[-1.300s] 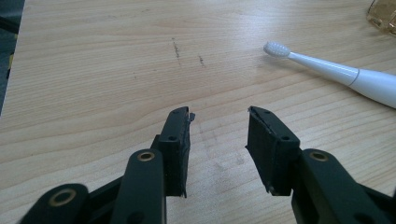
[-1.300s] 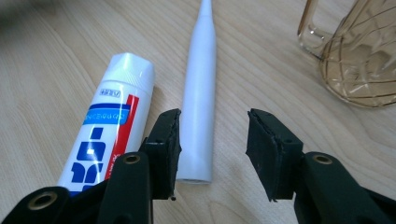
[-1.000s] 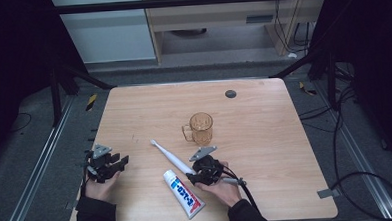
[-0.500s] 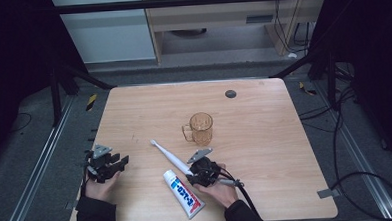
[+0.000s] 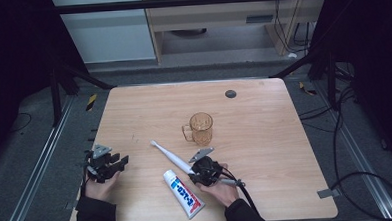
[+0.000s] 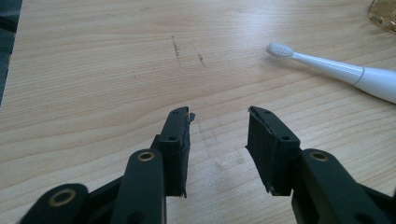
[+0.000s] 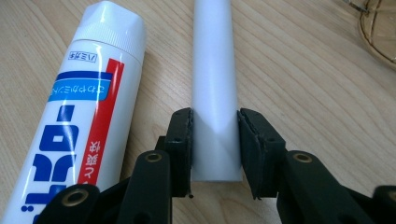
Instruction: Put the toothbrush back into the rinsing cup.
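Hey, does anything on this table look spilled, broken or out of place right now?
Nothing stands out. The toothbrush and toothpaste tube lie flat on the table, the amber mug stands upright, and nothing is spilled. A few faint scuff marks show on the wood.

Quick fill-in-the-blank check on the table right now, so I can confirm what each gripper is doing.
1. The right gripper has its fingers around the handle of the white ____.
2. The toothpaste tube lies flat beside the ____ gripper.
3. The fingers of the left gripper have ____ between them.
4. The amber mug stands ____ on the table.

Missing words: toothbrush; right; nothing; upright
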Demonstrator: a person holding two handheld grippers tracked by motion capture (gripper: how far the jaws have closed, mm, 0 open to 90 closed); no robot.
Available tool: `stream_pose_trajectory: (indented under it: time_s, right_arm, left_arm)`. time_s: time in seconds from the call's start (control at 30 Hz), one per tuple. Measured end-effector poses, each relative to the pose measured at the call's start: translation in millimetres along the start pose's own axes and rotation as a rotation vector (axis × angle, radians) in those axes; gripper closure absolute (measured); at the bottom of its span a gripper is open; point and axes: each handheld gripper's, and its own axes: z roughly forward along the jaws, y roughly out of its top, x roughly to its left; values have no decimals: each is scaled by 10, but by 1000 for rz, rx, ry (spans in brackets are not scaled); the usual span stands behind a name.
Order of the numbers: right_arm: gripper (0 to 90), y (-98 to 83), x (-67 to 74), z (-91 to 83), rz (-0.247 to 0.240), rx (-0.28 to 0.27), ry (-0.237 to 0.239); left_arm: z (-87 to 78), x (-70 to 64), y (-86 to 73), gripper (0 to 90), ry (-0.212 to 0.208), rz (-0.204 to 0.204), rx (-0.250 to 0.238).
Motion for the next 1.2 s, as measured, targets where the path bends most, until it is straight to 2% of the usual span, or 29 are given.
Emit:
stream_pose_trajectory:
  time_s: [0.37, 0.73, 1.2]
  right_arm:
    - [657, -126, -135, -126, -27, 2, 26]
    - [656, -373, -290, -337, -9, -6, 37]
    - [655, -625, -404, -525, -19, 0, 38]
  left_arm:
    - [-1, 2, -1, 584, 0, -1, 0]
    - [3, 0, -2, 584, 1, -1, 2]
    - [5, -5, -4, 583, -4, 2, 3]
